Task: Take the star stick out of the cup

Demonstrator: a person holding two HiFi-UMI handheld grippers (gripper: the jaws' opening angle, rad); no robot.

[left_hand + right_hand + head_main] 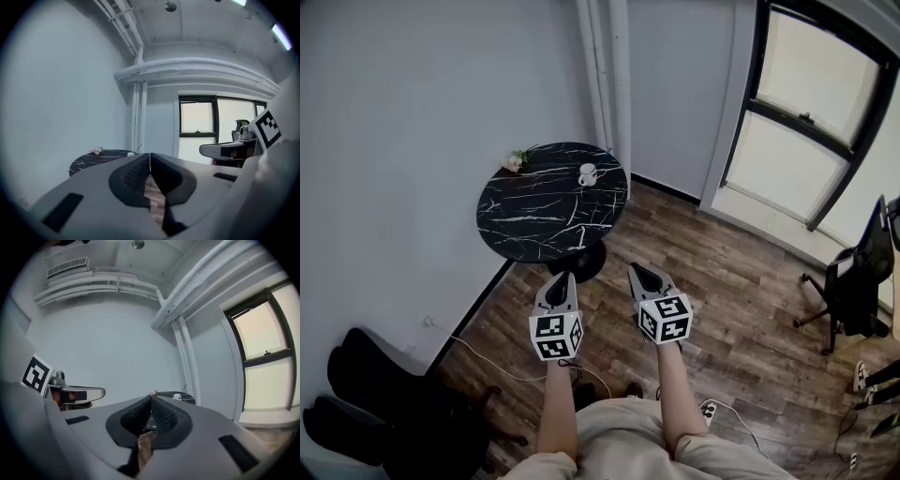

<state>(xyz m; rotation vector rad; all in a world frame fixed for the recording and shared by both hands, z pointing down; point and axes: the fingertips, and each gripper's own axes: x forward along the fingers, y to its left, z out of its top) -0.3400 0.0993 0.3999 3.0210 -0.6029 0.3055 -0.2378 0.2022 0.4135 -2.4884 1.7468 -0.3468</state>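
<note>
White cup [588,174], thin stick [138,147] leaning out, on round black marble table [534,220]. Pink flowers [516,161] at rim. Left gripper [562,278], right gripper [642,272]: fingers pressed together, empty.

The left forearm [557,412] and right forearm [677,398] reach forward side by side, close together. The left tool [566,277] has its jaws pressed together, empty; the right tool [636,269] is likewise closed on nothing

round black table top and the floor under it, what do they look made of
Round black table top: black marble or marble-look laminate, going by its white veins. Brown plank floor: wood or wood-look vinyl, showing plank seams and grain, low sheen.
</note>
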